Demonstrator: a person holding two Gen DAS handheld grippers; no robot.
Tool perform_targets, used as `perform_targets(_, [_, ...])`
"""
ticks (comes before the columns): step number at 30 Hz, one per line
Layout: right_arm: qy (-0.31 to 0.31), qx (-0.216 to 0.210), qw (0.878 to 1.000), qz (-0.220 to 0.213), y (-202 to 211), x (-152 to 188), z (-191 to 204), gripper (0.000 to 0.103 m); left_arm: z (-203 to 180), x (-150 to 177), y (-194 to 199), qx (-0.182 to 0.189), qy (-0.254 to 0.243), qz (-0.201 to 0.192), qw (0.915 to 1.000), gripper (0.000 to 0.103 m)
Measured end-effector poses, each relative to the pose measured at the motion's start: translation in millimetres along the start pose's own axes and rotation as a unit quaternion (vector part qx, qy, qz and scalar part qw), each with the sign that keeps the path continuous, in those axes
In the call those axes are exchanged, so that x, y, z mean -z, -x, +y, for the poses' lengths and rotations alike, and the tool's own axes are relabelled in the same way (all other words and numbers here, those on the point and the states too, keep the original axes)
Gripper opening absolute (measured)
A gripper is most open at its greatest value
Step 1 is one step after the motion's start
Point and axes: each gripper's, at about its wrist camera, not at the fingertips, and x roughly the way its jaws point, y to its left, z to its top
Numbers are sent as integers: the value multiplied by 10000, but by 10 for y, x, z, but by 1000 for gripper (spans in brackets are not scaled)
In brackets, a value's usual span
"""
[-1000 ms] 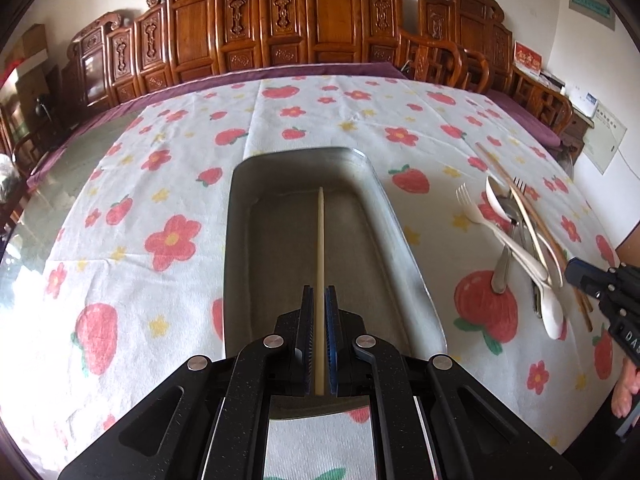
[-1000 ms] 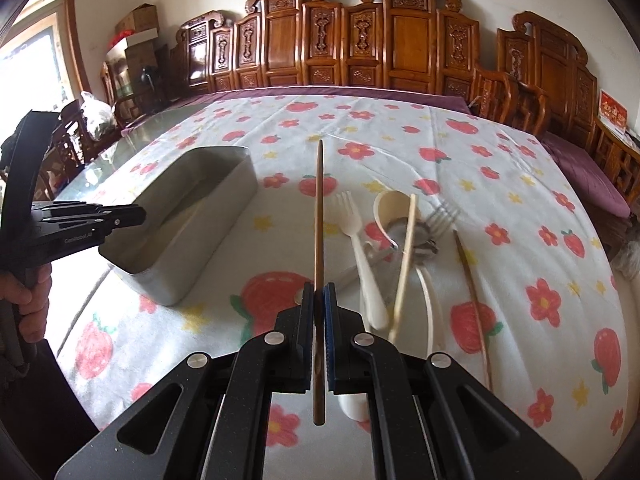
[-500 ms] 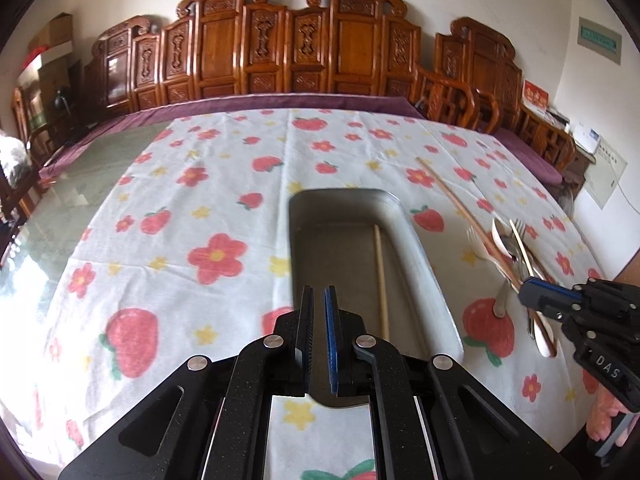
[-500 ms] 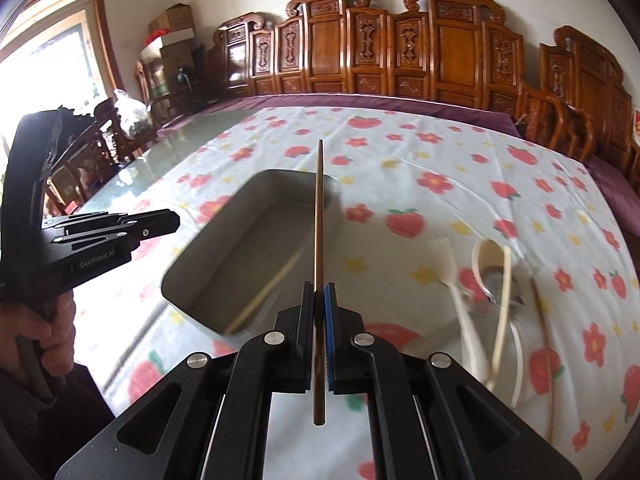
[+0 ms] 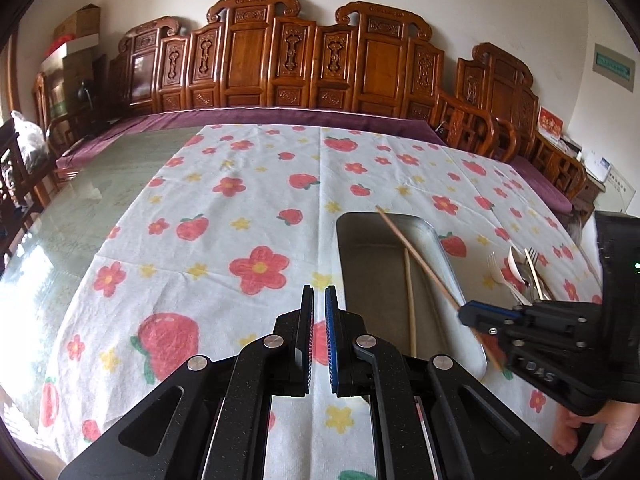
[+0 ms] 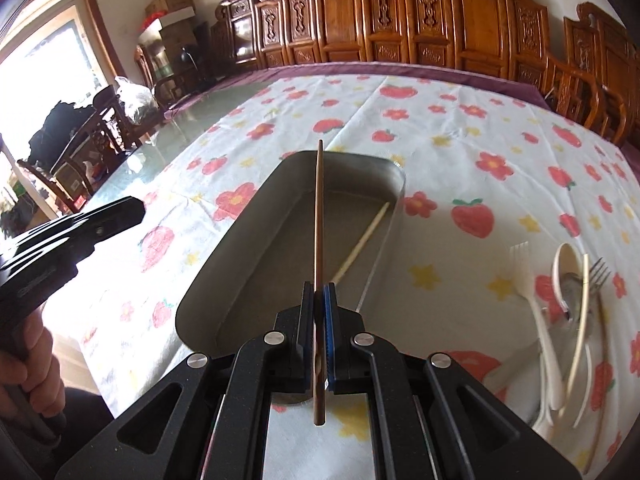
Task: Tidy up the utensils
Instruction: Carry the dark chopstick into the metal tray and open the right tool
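The right tool (image 6: 319, 320) is clamped on a dark brown chopstick (image 6: 319, 216), gripped well back along its length so that a short end sticks out behind the pads and the long end reaches forward over the metal tray (image 6: 236, 240). In the left wrist view the same chopstick (image 5: 416, 258) slants across the tray's right half, with its far tip over the far rim. The right tool (image 5: 474, 316) is seen there at the near right, beside the tray's right wall.

The left tool (image 5: 319, 336) holds nothing; its pads stand slightly apart with a narrow gap showing the cloth between them. It hangs over the counter (image 5: 224, 240) just left of the tray, and from the right wrist view the left tool (image 6: 132, 210) appears at the left edge, held in a hand (image 6: 38, 364).

A pale chopstick (image 6: 360, 246) lies flat on the tray floor, along its right side; in the left wrist view the pale chopstick (image 5: 411, 300) runs from near to far.

To the right of the tray, on the strawberry-print cloth, lies a loose pile: a white plastic fork (image 6: 534, 292), a white spoon (image 6: 565, 264), a metal fork (image 6: 600, 276) and another pale chopstick (image 6: 580, 328) overlapping one another. Carved wooden chairs (image 5: 320, 64) line the counter's far side.
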Motion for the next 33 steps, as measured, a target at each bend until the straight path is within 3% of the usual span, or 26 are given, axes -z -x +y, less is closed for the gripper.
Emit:
perform_targets(19, [-157, -451, 9984, 305, -353, -65, 45, 7, -33, 20, -13, 37, 2, 16, 10000, 5])
perform_targets(27, [-15, -525, 9986, 117, -192, -83, -14, 8, -173, 40, -42, 157, -116, 25, 9998, 5])
perform_targets(33, [5, -263, 9991, -321, 310, -39, -350, 8, -400, 71, -54, 331, -333, 35, 9989, 5])
